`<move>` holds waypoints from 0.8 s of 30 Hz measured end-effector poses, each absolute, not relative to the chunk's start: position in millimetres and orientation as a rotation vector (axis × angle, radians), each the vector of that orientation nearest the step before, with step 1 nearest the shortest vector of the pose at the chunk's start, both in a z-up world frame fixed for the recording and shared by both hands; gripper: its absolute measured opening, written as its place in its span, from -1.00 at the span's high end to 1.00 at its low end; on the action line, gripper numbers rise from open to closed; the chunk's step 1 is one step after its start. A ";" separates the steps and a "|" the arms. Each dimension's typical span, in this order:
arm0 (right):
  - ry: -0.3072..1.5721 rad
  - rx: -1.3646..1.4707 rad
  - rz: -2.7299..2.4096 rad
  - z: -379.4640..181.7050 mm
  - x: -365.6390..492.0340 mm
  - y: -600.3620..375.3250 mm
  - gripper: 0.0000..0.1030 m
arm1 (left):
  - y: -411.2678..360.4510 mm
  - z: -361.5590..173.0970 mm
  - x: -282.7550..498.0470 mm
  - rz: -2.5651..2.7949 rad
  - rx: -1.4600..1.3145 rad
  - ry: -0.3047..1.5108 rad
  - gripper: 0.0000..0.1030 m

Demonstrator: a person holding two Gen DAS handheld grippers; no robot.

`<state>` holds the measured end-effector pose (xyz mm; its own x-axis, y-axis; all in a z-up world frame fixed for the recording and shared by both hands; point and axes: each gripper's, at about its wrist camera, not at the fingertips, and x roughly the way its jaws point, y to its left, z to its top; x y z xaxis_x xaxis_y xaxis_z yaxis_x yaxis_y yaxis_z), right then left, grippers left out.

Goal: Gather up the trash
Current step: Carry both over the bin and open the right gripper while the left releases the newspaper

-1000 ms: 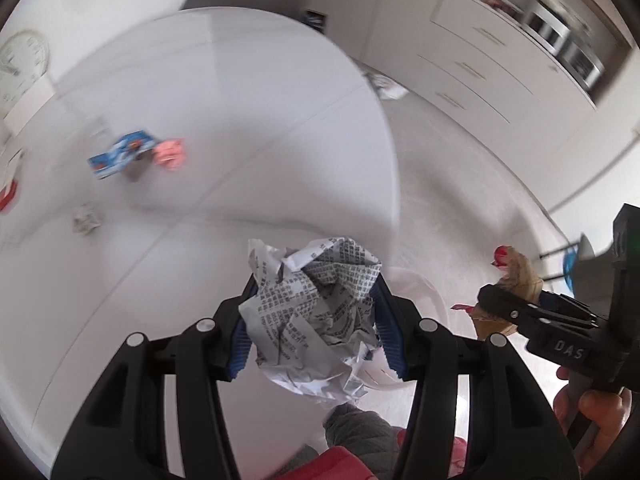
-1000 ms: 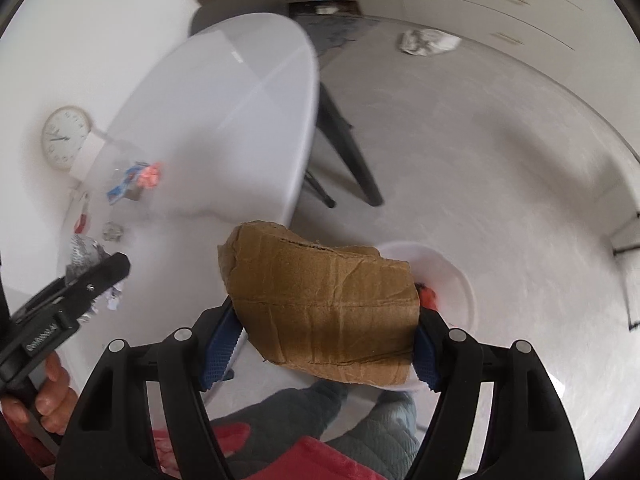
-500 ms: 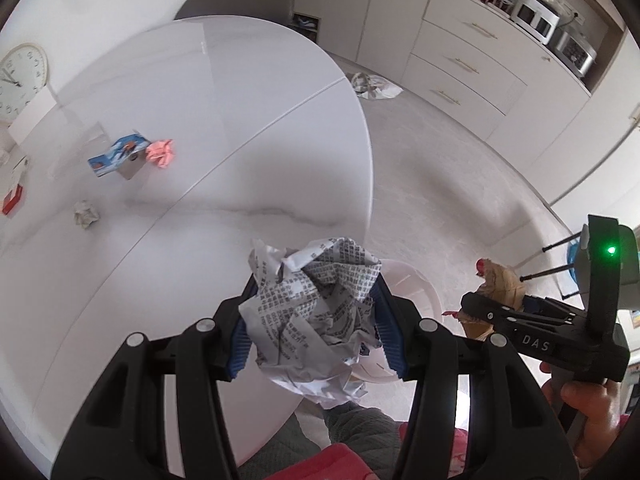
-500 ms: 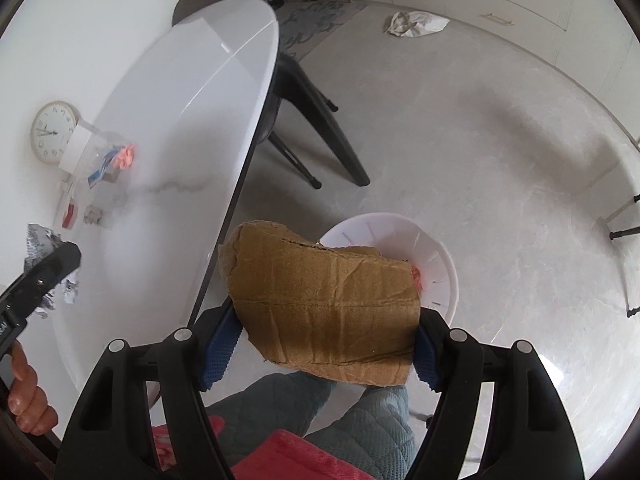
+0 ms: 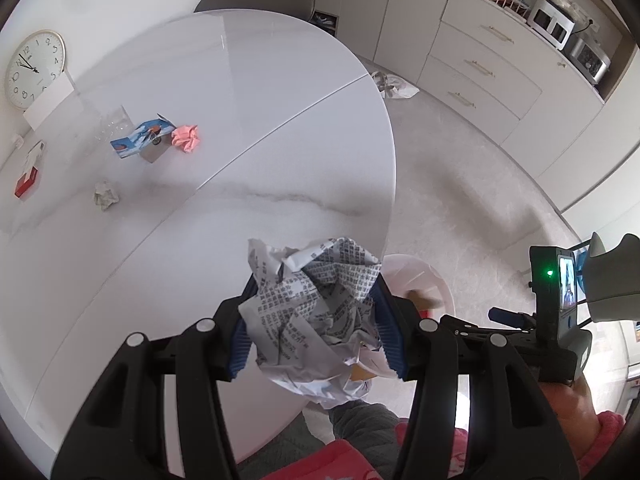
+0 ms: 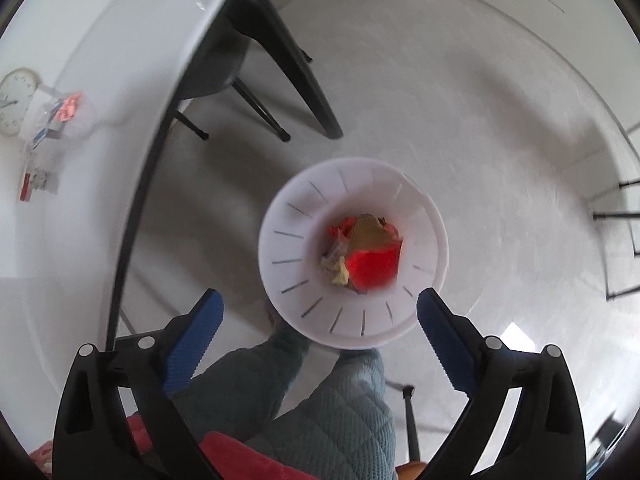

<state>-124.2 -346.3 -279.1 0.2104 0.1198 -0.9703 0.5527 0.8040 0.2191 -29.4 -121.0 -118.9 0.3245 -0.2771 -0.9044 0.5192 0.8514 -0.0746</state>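
— Crumpled white paper printed with dark text — where is it?

— Your left gripper has it clenched between its blue ribbed pads, hanging over the near edge of the round white marble-look table.

— And the bin?

— The round white slotted plastic bin stands on the grey floor, at about 3 o'clock from the paper in the left view, just off the table's rim. Inside it lie a brown cardboard piece, a bright red piece and some pale scraps.

— My right gripper?

— Your right gripper is spread wide with nothing between its blue pads, poised above the bin, whose near rim sits between them.

— What else is on the table?

— At about 10 o'clock from the paper: a crumpled pink paper just beside a blue printed carton, a small grey-white paper wad nearer you, and a red-and-white box at the far left edge. A round white wall clock stands behind them.

— Anything on the floor?

— A crumpled white bag lies near the beige drawer cabinet, well apart from the bin.
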 end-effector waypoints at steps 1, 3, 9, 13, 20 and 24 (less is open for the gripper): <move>1.346 0.617 -0.340 -279.8 -127.4 -349.0 -0.91 | -122.5 -119.9 -30.4 -0.532 0.248 1.131 0.00; 1.342 0.641 -0.364 -279.8 -133.9 -355.5 -0.94 | -127.6 -122.9 -32.6 -0.544 0.256 1.142 0.00; 1.324 0.712 -0.439 -278.2 -163.9 -379.5 -0.94 | -166.7 -139.5 -51.3 -0.648 0.334 1.186 -0.01; 1.338 0.744 -0.501 -283.7 -194.9 -399.8 -0.94 | -209.7 -171.6 -69.2 -0.734 0.408 1.246 -0.02; 1.384 0.768 -0.562 -294.4 -245.5 -427.5 -0.95 | -269.4 -263.4 -97.7 -0.786 0.515 1.356 -0.03; 1.399 0.779 -0.570 -299.9 -259.9 -437.4 -0.95 | -283.5 -305.9 -105.9 -0.788 0.527 1.429 -0.48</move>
<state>-259.9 -437.4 -299.9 0.1087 0.0934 -0.9897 0.7581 0.6362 0.1433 -105.9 -283.5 -305.9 -0.0352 -0.1620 -0.9862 0.7473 0.6509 -0.1336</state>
